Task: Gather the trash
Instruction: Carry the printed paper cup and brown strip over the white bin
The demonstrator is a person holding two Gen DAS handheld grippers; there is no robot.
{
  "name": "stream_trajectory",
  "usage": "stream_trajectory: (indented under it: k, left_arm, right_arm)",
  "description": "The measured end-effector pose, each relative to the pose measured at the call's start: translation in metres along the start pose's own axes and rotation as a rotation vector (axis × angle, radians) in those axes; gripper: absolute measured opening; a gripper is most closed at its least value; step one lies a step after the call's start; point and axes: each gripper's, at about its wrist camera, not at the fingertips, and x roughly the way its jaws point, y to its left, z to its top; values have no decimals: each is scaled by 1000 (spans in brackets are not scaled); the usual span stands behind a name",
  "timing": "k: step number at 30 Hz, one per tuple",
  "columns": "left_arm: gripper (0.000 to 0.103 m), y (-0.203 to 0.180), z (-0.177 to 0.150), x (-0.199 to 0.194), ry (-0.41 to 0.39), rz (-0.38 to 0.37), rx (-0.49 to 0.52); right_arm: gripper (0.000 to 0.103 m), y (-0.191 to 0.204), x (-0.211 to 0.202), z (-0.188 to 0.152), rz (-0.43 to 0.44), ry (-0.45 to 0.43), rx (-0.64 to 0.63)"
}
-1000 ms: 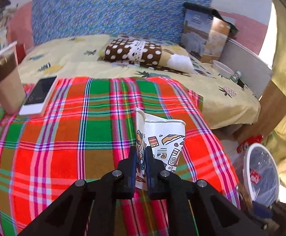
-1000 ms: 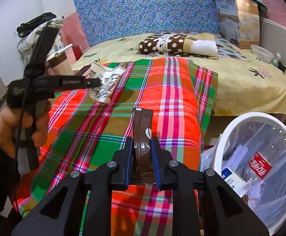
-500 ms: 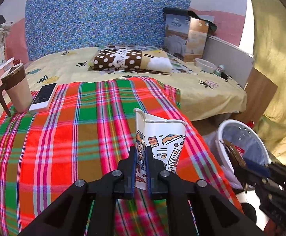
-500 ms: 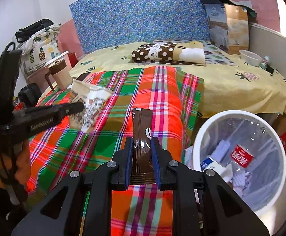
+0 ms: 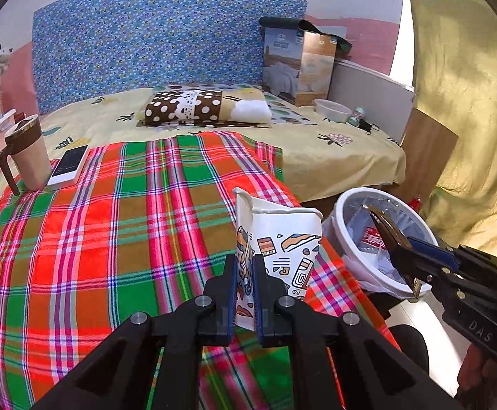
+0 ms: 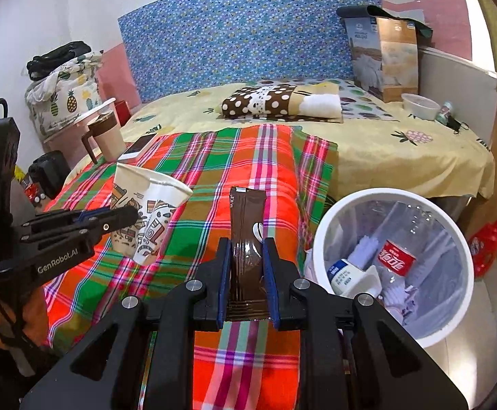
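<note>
Left tool: my left tool (image 5: 245, 275) is clamped on the crumpled paper cup (image 5: 282, 246), pinching one folded side wall and holding it above the plaid blanket (image 5: 112, 239).
Right tool: my right tool (image 6: 246, 273) is closed on the lower end of the brown wrapper (image 6: 246, 225), which sticks straight out ahead of the fingers.
Cup handling: I judge it very light and already crushed, so it gives under the pinch; a flattened wall or the rolled rim is the best hold, and it should drop freely once I let go.
Wrapper handling: thin glossy film, light, limp and likely slippery; a hold near the crimped end seal, where I have it, seems safest against sliding out.
Bin: the white trash bin (image 6: 392, 259) stands on the floor just beside the bed edge, lined with a clear bag and holding a bottle with a red label (image 6: 397, 259) and some paper.
Left alone: the mug (image 5: 26, 153) and phone (image 5: 69, 164) rest at the blanket's far corner; I judge them not trash.
Change from a second ago: in the left view the bin has come from the frame edge to just right of the cup, and my right tool now reaches over its rim. In the right view the bin has drawn nearer the wrapper, and the cup is lower and closer.
</note>
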Motion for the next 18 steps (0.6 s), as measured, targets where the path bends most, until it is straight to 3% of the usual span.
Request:
stream_trajectory:
  k: [18]
  left_arm:
    - [8,-53,2,9,13,-76,84]
  right_arm:
    - [21,-33,-19,-12,-73,-23,61]
